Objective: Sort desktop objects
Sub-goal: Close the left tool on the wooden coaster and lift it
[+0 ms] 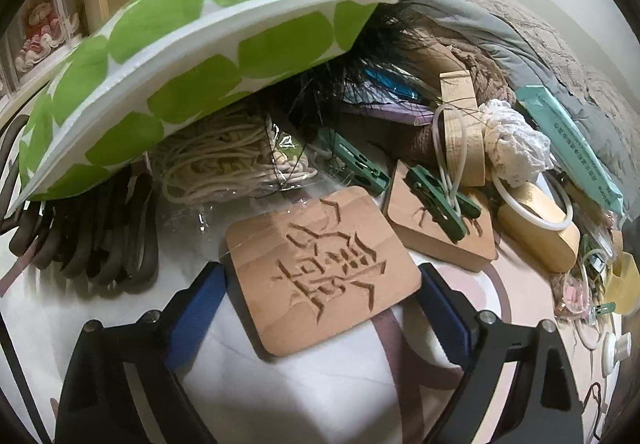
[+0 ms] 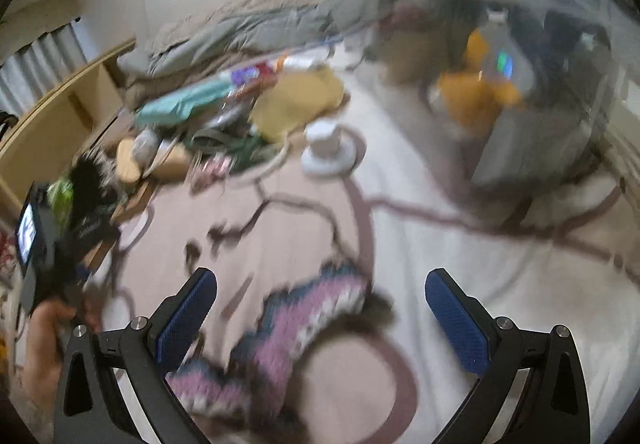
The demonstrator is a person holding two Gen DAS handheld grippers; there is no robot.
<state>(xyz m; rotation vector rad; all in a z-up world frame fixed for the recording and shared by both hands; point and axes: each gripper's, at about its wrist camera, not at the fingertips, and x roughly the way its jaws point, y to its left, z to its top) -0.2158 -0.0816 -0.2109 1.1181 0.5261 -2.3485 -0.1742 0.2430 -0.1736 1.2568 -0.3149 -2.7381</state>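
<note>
In the left wrist view my left gripper (image 1: pixel 322 284) is open around a flat wooden block with a carved character (image 1: pixel 320 268). Its blue pads (image 1: pixel 200 304) stand at the block's two sides on the patterned cloth. A second wooden block (image 1: pixel 440 224) lies behind with a green clip (image 1: pixel 436 200) on it. In the right wrist view, which is blurred, my right gripper (image 2: pixel 320 308) is open and empty above the cloth (image 2: pixel 460 204). A pink and blue knitted item (image 2: pixel 288 328) lies between its fingers. The left gripper's body (image 2: pixel 40 240) shows at the far left.
A green-dotted pouch (image 1: pixel 168 56) overhangs a bundle of cord (image 1: pixel 224 160) and dark hangers (image 1: pixel 92 244). A white lace piece (image 1: pixel 516 144), teal packet (image 1: pixel 576 148) and wooden ovals (image 1: pixel 540 232) crowd the right. A clear bin with yellow contents (image 2: pixel 500 84) stands far right.
</note>
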